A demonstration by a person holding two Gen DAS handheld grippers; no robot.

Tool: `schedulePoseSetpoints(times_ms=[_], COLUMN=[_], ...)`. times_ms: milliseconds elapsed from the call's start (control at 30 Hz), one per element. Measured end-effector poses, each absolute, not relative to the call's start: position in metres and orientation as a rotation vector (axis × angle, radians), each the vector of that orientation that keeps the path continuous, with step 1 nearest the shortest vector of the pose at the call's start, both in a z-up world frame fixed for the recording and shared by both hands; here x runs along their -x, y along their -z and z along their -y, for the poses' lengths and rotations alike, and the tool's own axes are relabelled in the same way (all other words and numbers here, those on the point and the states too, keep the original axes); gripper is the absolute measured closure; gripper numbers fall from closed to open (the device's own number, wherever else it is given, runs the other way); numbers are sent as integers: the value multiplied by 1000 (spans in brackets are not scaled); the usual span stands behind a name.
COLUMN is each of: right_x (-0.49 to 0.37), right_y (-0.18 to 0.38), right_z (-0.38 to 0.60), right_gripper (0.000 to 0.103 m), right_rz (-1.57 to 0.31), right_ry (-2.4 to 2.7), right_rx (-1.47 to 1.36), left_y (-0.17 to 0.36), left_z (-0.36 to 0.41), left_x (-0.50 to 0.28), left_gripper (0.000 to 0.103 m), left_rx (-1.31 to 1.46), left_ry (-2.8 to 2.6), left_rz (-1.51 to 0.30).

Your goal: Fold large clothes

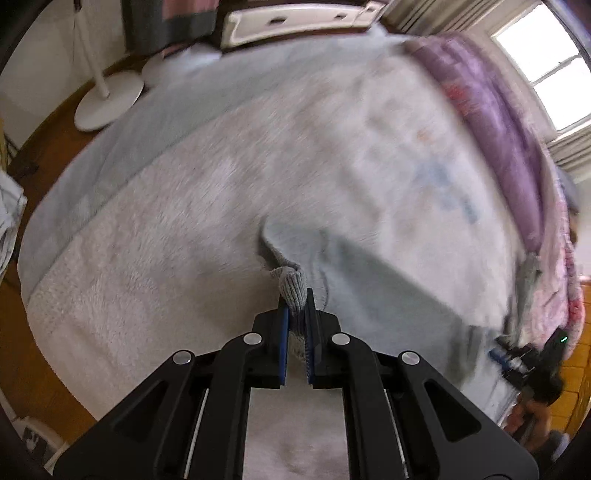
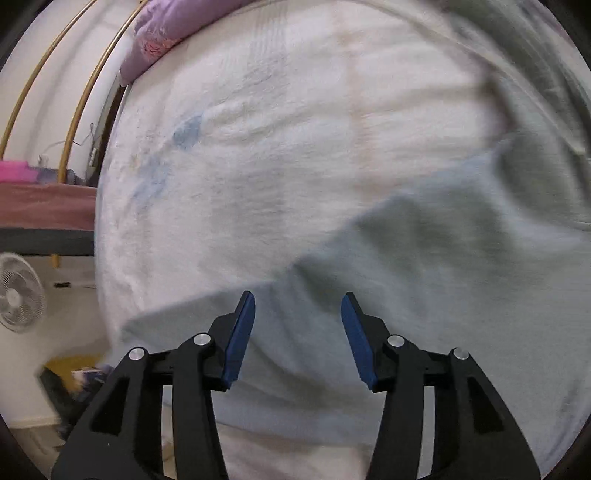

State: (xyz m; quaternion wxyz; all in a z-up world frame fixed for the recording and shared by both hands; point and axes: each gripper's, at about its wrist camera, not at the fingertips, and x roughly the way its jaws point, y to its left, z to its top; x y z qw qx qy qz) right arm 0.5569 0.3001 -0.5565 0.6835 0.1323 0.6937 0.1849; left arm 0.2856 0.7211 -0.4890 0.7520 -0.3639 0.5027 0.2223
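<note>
Left wrist view, far left: white fan stands (image 1: 107,92) on wood floor (image 1: 48,133), beside bed edge. Fuzzy white blanket (image 1: 155,258) spread over bed, covering most of frame. Centre: left gripper (image 1: 297,308) clamped shut on ribbed grey cuff (image 1: 291,286) of pale grey-blue garment (image 1: 369,280); cuff bunched between blue pads (image 1: 283,332), sleeve fabric pulled up off blanket toward jaws. Rest of garment lay draped to right across blanket, blurred. Further right: purple quilt (image 1: 491,110) heaped along far bed edge, window (image 1: 554,74) behind it. Lower right corner: right gripper (image 1: 509,360) seen blurred with a hand (image 1: 532,413) on its handle, near garment's edge. Right wrist view, left side: small white fan (image 2: 18,291) on floor, gold rails (image 2: 85,92) against wall, purple quilt (image 2: 162,33) at top. Centre: white blanket (image 2: 258,147) with faint blue print. Right gripper (image 2: 297,299) stood open, blue pads (image 2: 242,332) well apart, nothing pinched; hovered just over garment (image 2: 443,277), contact unclear from blur. Garment filled lower right, folds smeared by motion.
</note>
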Motion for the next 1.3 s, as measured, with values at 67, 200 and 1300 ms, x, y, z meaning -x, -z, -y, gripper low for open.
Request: schedulePoseSetpoints(times_ms=[67, 200, 1300], right_x=[-546, -526, -552], right_y=[570, 604, 576], right_z=[-283, -251, 87], right_gripper=[79, 103, 102], right_rz=[-1600, -1642, -1423], right_ry=[-390, -296, -297], right_rx=[-246, -118, -309], left_y=[461, 410, 421], left_z=[-706, -657, -108], left_x=[-293, -316, -525], left_gripper=[96, 96, 96], left_rx=[781, 715, 490], left_ry=[-437, -318, 299], left_rz=[-1042, -964, -1038])
